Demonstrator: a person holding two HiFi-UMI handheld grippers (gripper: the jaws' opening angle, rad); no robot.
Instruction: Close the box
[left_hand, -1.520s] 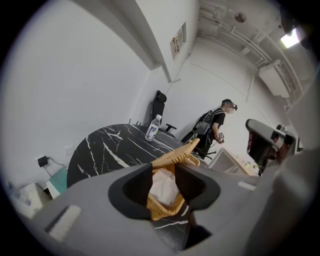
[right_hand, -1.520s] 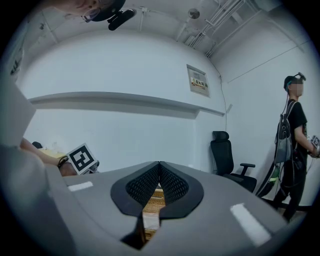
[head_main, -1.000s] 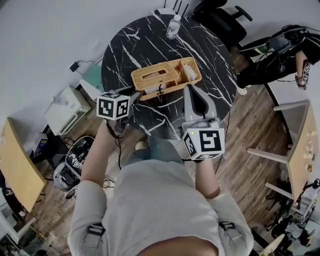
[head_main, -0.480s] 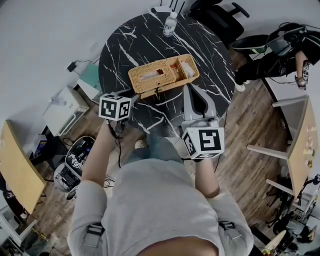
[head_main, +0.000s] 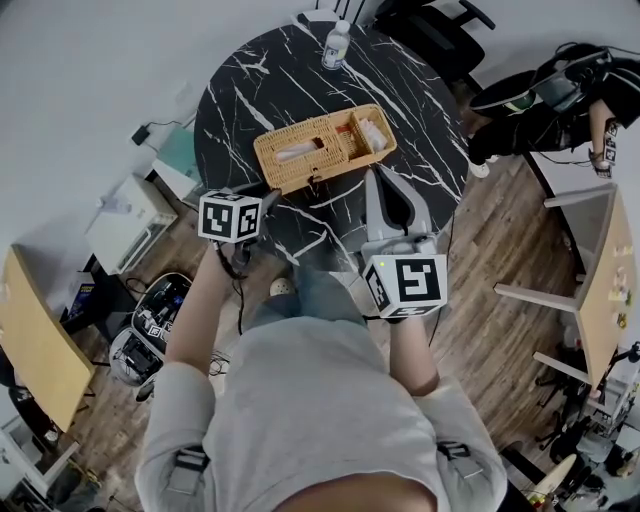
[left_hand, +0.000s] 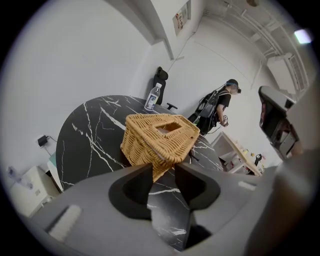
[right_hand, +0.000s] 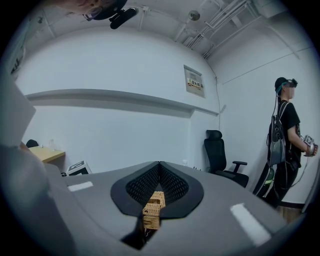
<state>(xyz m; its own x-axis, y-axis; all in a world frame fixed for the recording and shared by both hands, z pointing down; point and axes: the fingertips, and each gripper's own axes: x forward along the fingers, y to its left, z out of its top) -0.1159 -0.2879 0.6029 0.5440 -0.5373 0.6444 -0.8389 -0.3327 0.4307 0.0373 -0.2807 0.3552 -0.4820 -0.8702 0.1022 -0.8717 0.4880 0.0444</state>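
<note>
Round black marble table (head_main: 250, 90) carries the wicker box (head_main: 310, 150) near its centre, with a water bottle (head_main: 336, 45) well apart at the far edge. Its lid (left_hand: 150, 122) appears to lie flat on the box, though full seating cannot be confirmed. Left gripper (left_hand: 162, 170) is released, jaws apart, the box's near corner framed between them without contact. Right gripper (right_hand: 159, 167) is clenched with nothing clamped, its tip just beside the box's near right corner. Risks noted: the box looks light and the marble smooth, so a push from either gripper could slide or turn it rather than seat the lid; a squeeze by the left jaws on the corner could tip the box or deform the weave
</note>
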